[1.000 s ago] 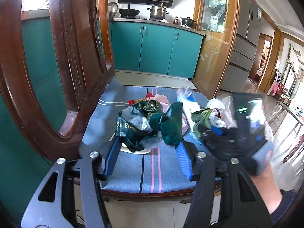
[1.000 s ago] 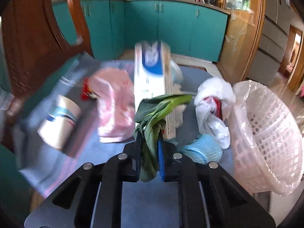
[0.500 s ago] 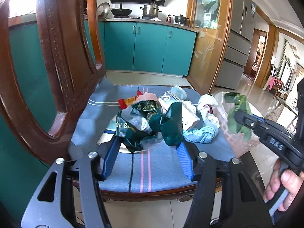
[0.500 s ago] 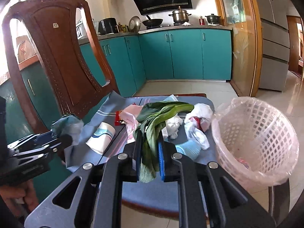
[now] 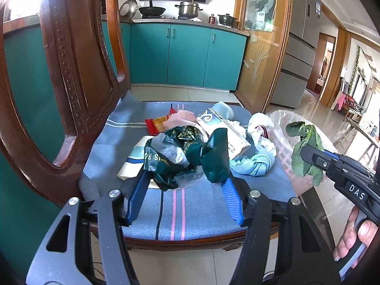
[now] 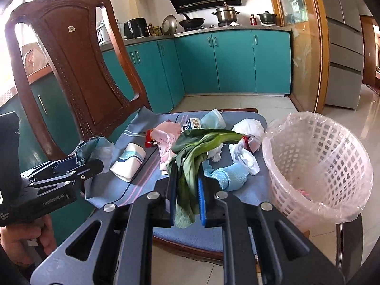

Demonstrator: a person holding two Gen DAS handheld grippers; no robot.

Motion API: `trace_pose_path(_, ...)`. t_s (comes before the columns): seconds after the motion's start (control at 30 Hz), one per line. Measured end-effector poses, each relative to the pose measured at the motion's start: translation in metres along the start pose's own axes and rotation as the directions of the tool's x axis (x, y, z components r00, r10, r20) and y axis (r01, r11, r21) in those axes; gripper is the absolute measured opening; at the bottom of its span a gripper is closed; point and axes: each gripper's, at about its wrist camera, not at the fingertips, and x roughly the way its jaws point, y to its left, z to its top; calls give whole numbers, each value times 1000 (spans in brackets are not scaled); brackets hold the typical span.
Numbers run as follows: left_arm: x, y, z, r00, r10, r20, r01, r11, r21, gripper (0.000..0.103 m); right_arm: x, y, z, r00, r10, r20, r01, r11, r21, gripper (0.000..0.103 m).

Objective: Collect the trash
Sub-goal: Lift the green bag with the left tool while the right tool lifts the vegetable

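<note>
above the chair seat, right claw (image 6: 186, 185) pinches a limp green vegetable leaf (image 6: 197, 152) beside the white lattice plastic basket (image 6: 318, 166); left claw (image 5: 184, 187), jaws half spread, grips a crumpled dark green foil wrapper (image 5: 187, 154).

Trash heap (image 6: 190, 142) on chair (image 6: 78, 71), basket (image 6: 318, 166) right.

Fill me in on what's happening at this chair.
A person is clearing trash off the chair seat with two handheld grippers. The right gripper is shut on a wilted green leaf, held beside the lined pink wastebasket, not yet dropped. The left gripper holds a crumpled dark green wrapper. A paper cup, tissues and bags remain.
</note>
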Motion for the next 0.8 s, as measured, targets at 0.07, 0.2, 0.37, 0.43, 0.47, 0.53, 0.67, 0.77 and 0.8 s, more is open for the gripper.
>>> trace_pose_path(0.07,1,-1,1,1000,0,-3,0,1000,0,60,0,0,0,1000,1,0,-1,1000,2,15)
trace_pose_path(0.2,1,-1,1,1000,2,-6,-2,1000,1,60,0,1,0,1000,2,-3,-2,1000,-3,15)
trace_pose_path(0.37,1,2,2,1000,4,-6,-4,1000,-4,60,0,1,-1,1000,3,-7,-3,1000,-7,15)
trace_pose_path(0.43,1,1,3,1000,4,-7,-4,1000,-5,60,0,2,-1,1000,3,-8,-3,1000,-7,15)
trace_pose_path(0.47,1,0,2,1000,5,-7,-5,1000,-4,60,0,2,-1,1000,3,-8,-3,1000,-7,15)
trace_pose_path(0.53,1,0,2,1000,5,-9,-5,1000,-3,61,0,2,-1,1000,3,-9,-3,1000,-6,15)
trace_pose_path(0.67,1,0,2,1000,5,-9,-5,1000,-4,61,1,2,-1,1000,4,-10,-4,1000,-7,15)
trace_pose_path(0.77,1,0,2,1000,5,-10,-5,1000,-3,61,1,2,-1,1000,3,-11,-3,1000,-8,15)
trace_pose_path(0.8,1,0,2,1000,4,-10,-4,1000,-2,61,1,2,-1,1000,3,-11,-3,1000,-7,15)
